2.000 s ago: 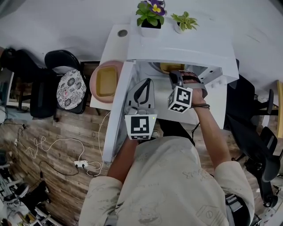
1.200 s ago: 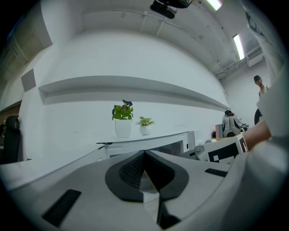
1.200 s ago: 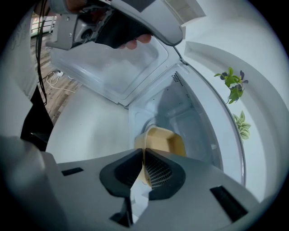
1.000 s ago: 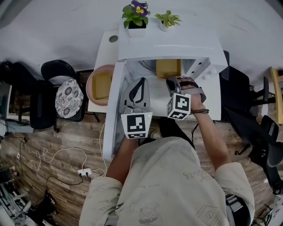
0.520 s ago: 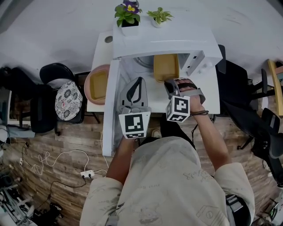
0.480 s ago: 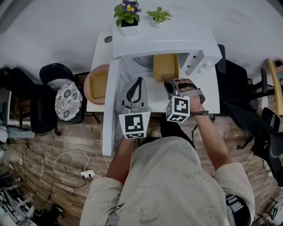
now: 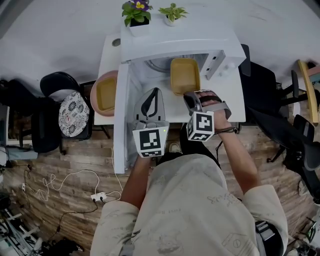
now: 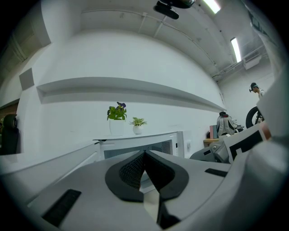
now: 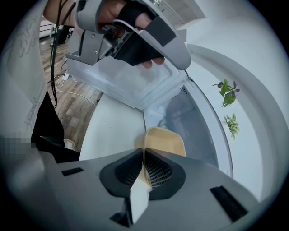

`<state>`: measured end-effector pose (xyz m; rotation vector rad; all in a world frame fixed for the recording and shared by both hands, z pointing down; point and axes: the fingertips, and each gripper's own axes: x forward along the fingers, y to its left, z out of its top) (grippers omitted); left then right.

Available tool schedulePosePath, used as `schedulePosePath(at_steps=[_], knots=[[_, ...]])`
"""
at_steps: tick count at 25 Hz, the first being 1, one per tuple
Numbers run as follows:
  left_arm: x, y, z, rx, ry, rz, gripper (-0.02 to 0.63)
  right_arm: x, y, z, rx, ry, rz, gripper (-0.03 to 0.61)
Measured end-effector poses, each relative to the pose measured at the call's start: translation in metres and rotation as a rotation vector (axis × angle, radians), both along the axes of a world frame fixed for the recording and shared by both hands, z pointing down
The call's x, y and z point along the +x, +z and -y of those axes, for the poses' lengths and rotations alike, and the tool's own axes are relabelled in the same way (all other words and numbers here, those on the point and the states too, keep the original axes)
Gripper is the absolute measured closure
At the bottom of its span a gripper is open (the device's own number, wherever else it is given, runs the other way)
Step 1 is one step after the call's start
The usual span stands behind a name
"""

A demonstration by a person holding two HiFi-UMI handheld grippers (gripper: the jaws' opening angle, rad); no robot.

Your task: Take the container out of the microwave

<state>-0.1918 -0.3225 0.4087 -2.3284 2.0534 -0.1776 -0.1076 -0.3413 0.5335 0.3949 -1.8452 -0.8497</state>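
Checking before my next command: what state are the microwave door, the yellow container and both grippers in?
Microwave door: swung wide open, to the left in the head view.
Yellow container: upright, at the mouth of the microwave, near rim gripped.
Right gripper: fingers shut on the container's rim.
Left gripper: fingers shut, nothing between them, beside the open door.

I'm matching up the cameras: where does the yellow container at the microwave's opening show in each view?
Head view: the container is upper centre, just ahead of the right gripper.
Left gripper view: not in it.
Right gripper view: container lower centre, rim between the jaws.
Shared landmark: the purple-flowered plant.
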Motion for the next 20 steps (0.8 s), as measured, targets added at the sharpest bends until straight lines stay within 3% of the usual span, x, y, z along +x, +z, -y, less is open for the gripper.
schedulePosePath(at_steps=[13, 20], knots=[[0.007, 0.012, -0.004, -0.022, -0.009, -0.005, 0.606, 0.014, -0.002, -0.022, -0.017, -0.010, 0.004, 0.543], [0.012, 0.011, -0.008, -0.031, -0.047, 0.015, 0.606, 0.017, -0.003, -0.032, -0.030, -0.069, -0.001, 0.541]])
